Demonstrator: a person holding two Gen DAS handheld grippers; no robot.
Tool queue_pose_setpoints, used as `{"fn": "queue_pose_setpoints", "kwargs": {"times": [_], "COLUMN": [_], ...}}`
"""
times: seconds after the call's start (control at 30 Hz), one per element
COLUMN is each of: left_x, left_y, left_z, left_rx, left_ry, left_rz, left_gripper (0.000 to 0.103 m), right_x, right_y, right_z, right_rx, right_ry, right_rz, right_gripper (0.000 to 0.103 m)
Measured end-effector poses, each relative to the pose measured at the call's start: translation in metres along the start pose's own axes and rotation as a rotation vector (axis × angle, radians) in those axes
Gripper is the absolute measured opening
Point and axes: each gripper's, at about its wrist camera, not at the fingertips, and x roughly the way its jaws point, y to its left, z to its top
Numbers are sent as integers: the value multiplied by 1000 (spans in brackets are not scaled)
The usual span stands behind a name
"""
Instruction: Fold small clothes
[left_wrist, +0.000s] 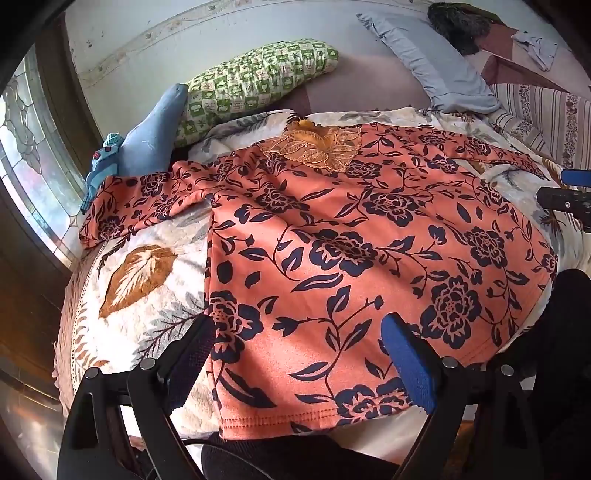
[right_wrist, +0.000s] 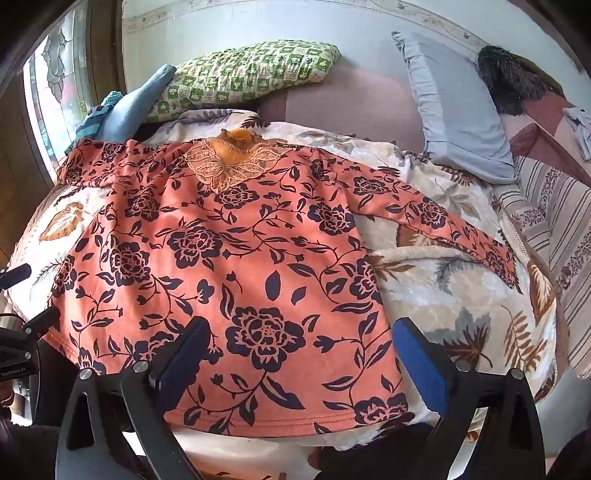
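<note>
Coral-orange knit top with a navy flower print (left_wrist: 351, 236) lies spread flat on the cream leaf-patterned fleece blanket (left_wrist: 140, 295) covering the bed, and both grippers hang over its near hem with nothing in them. Left gripper (left_wrist: 299, 350), jaws wide apart, hovers above the hem's left corner; right gripper (right_wrist: 299, 350), equally spread, hovers above the right corner, with one blue pad over the blanket instead of the cloth.

Orientation first: the gold lace collar (right_wrist: 229, 166) points away, toward the green-and-white checked pillow (right_wrist: 243, 74) and the grey-blue pillow (right_wrist: 458, 110), while the hem faces the person. So the long axis of the body runs near to far, and the two sleeves stretch out crosswise, the right one (right_wrist: 461, 236) trailing down over a ridge in the blanket.

Now the risks. That fleece is plush (and it looks grabby), so a deep pinch at the hem could catch blanket along with knit and drag the whole bedding up. The hem also sits right at the bed's edge, so a loose lift could let the fabric slide off toward the person. The left sleeve (left_wrist: 140, 199) lies close to a blue stuffed toy (left_wrist: 147, 140) and could snag it. Uneven pulls from the two grippers would likely skew the fold.
</note>
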Motion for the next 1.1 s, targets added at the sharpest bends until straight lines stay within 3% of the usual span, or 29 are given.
{"fn": "queue_pose_setpoints", "kwargs": {"times": [1.1], "left_x": [-26], "left_y": [2], "left_z": [21], "left_rx": [-35], "left_ry": [-42], "left_rz": [-2], "left_gripper": [91], "right_x": [-20], "right_y": [-10], "right_z": [-4], "right_rx": [30], "right_ry": [-43], "right_rz": [16], "right_gripper": [99]}}
